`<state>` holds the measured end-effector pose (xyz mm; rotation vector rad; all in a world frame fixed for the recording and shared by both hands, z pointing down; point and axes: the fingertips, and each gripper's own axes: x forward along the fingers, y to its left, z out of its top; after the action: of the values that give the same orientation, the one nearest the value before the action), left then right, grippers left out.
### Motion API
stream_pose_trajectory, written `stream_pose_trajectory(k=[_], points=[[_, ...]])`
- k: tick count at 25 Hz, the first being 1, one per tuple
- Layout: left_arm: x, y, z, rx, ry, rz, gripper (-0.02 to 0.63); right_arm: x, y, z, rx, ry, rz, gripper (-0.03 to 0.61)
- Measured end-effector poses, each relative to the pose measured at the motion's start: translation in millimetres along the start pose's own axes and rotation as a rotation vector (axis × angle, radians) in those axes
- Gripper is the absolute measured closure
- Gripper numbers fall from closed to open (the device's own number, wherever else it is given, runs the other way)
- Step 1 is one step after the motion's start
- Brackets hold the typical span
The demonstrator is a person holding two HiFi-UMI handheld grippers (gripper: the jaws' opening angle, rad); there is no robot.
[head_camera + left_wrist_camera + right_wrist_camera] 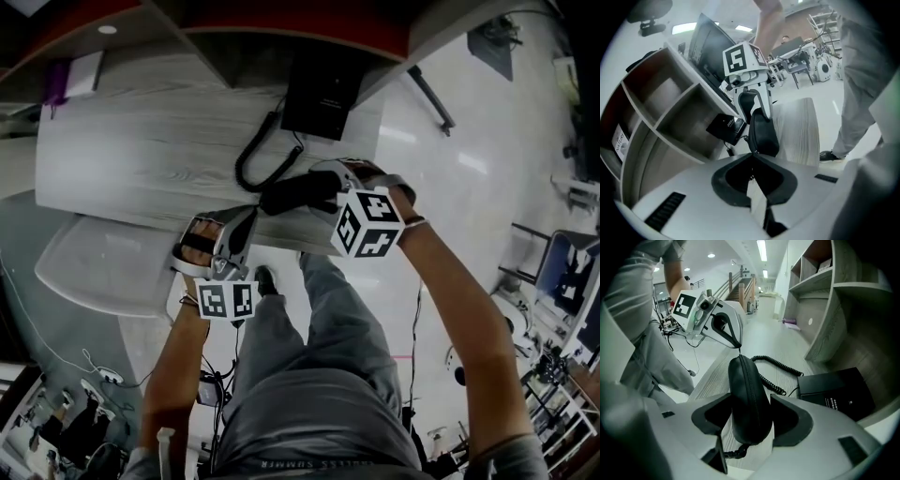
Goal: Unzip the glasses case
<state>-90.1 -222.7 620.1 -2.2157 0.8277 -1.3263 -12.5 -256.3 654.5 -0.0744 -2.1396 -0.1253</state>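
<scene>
Holding the glasses case (pixel 747 394) out over the near edge of the counter (pixel 792 380), between the two grippers. Squeezing it across its fat middle with the right gripper (pixel 749 425) — fingers (pixel 792 422) standing wide apart but pressing on both sides of the case, so gripping it. Pointing the case's long way straight out from the right gripper, with the far tip aiming at the left gripper (pixel 739 346). Showing the zip line running up the middle of the case, along that same long way.

Meeting the far tip of the case with the left gripper, fingers shut tight together. Pinching something thin there — most likely the zipper pull (pixel 739 351), though too small to tell for sure. Touching the case only at that tip, with nothing else between those fingers.

Lying behind on the counter: a curly phone cord (pixel 776 367) and a black box (pixel 834 392), both well clear of the case.

Judging the next move: dragging the pull along the zip line, down the long way of the case and round its curve. Leaving that job to the left gripper, being the one right at the pull. Using the right gripper only for holding the case steady, and watching for the zip running into its fingers.
</scene>
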Motion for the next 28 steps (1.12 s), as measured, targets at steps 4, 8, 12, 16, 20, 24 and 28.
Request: stream_pose_trajectory(k=[4,8,12,16,20,24,28], points=[[-2,1,10,0.028,-0.028,0.011,0.615,1,4,1,-0.019,0.019,0.015,0.314],[0,4,37,0.046,-0.095,0.008,0.618,3,13,5,-0.04,0.028,0.026,0.314],[-3,14,38,-0.05,-0.067,-0.017,0.617,4,17,6,-0.04,0.031,0.015,0.314],[-16,16,-9,-0.491,0.019,-0.092,0.615,3,18,5,-0.041,0.023,0.001,0.313],[-8,-5,-20,-1.011,-0.033,-0.262,0.525,3,18,5,-0.049,0.026,-0.014,0.313],[3,-11,-16,-1.385,-0.128,-0.396,0.463,3,20,5,-0.061,0.032,-0.017,0.311],[7,-13,-9,-1.389,-0.178,-0.444,0.47,4,20,5,-0.059,0.031,-0.018,0.311]])
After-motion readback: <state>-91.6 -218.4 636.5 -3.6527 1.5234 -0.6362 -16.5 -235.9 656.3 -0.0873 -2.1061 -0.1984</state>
